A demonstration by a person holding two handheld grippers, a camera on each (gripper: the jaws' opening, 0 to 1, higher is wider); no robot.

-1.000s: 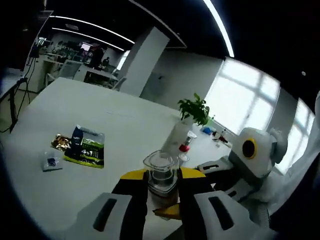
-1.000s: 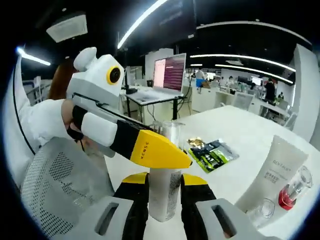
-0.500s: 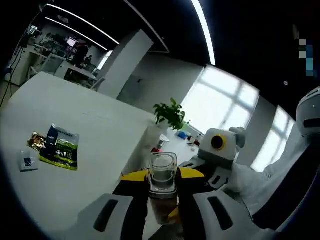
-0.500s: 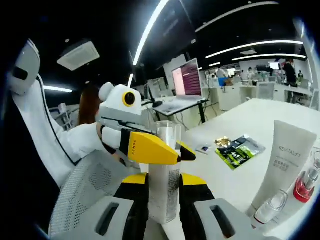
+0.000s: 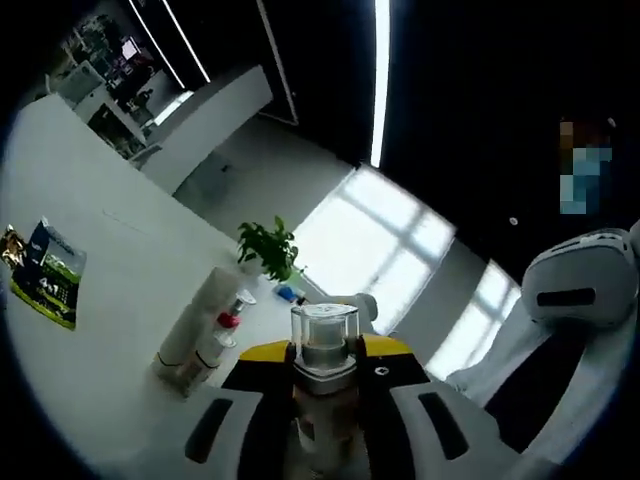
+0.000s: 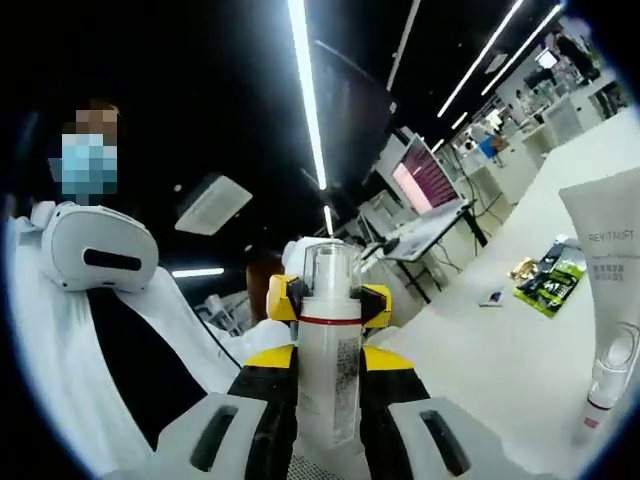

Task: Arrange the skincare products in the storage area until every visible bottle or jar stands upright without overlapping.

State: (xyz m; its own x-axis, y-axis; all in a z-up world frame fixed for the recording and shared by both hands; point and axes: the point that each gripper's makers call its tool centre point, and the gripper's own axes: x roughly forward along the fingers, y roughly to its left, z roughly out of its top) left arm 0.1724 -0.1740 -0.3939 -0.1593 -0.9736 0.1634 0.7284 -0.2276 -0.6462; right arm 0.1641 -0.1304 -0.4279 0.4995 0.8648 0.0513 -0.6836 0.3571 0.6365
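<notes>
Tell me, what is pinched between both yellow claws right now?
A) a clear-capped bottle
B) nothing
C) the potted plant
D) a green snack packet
A: the clear-capped bottle stands between the right claw tips, and the left claw also clamps it.

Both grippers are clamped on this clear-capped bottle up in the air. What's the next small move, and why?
Probably lower the bottle toward bare table beside the white tube. Left gripper and right gripper both pinch it aloft, while the tube and small bottles already stand grouped.
</notes>
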